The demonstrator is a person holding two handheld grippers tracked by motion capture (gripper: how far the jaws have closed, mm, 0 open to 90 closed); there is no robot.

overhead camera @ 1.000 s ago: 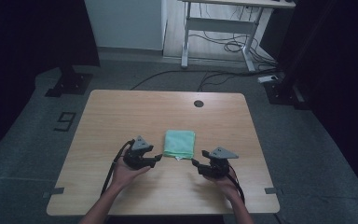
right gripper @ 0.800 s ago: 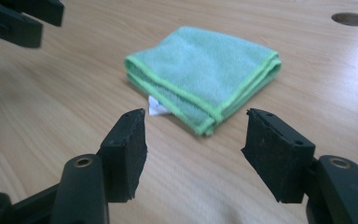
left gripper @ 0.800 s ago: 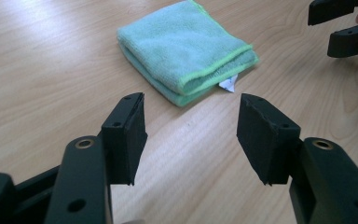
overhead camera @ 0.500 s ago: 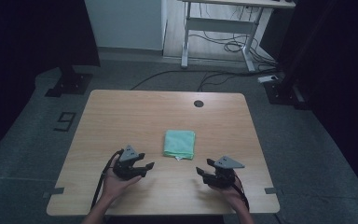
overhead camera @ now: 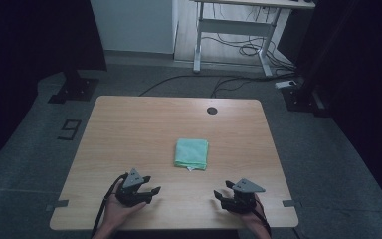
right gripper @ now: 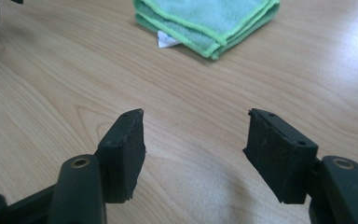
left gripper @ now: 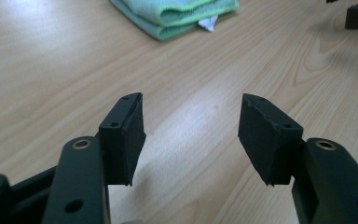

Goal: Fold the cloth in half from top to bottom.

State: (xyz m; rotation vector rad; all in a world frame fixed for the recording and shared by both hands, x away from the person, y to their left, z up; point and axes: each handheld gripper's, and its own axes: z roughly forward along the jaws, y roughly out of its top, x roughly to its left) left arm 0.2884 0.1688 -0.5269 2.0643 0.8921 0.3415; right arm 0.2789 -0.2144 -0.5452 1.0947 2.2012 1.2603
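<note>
A folded green cloth [overhead camera: 192, 153] with a small white tag lies flat in the middle of the wooden table [overhead camera: 129, 124]. My left gripper [overhead camera: 151, 194] hovers low near the front edge, left of the cloth and short of it, jaws open and empty. My right gripper [overhead camera: 218, 197] sits near the front edge on the right, also open with nothing between its jaws, which have just opened a little wider. In the left gripper view the cloth [left gripper: 172, 14] is far beyond the left gripper [left gripper: 191, 121]. The right gripper view shows the cloth [right gripper: 205, 21] ahead of the right gripper [right gripper: 196, 140].
A dark round cable hole [overhead camera: 212, 110] sits near the table's far edge. Behind the table stands a white desk frame [overhead camera: 234, 30] with cables on the floor. Black stand bases [overhead camera: 74, 89] rest on the grey floor at both far corners.
Both hands have drawn back from beside the cloth toward the near table edge and spread apart. The cloth has stayed in place.
</note>
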